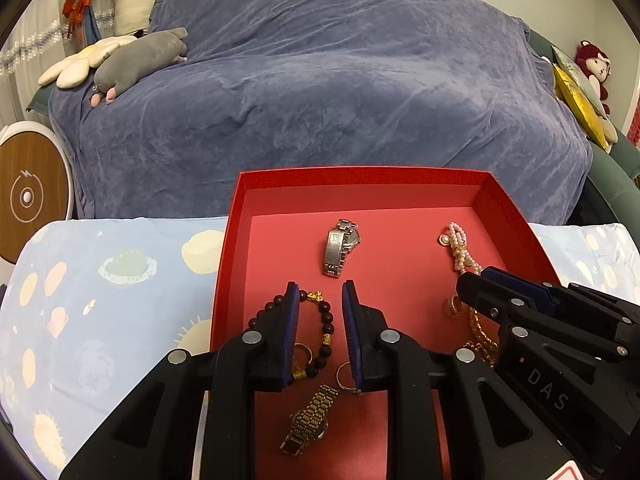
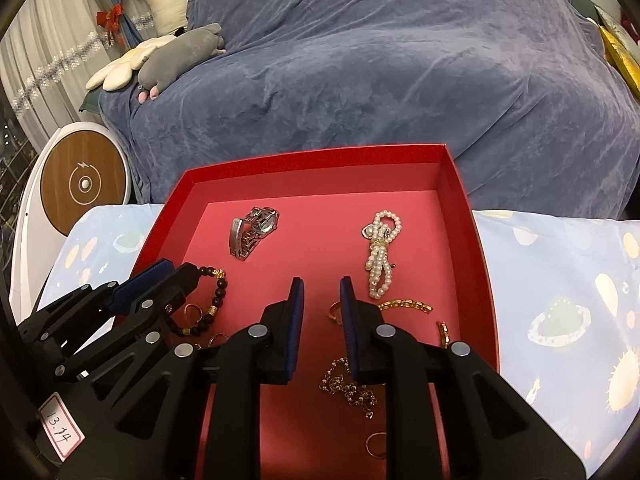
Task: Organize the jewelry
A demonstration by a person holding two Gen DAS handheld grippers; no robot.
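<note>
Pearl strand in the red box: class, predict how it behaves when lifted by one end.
The pearl strand lies looped and bunched, so it probably hangs limp. Its round beads look smooth and may slip. Loops might snag the pendant beside them.

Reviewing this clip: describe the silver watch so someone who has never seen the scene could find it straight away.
Start at the red tray on the pale blue patterned cloth. The silver watch lies alone toward the tray's far side, left of the pearl strand. It is the only silver-coloured watch; the other watch, near the front edge, is gold.
</note>
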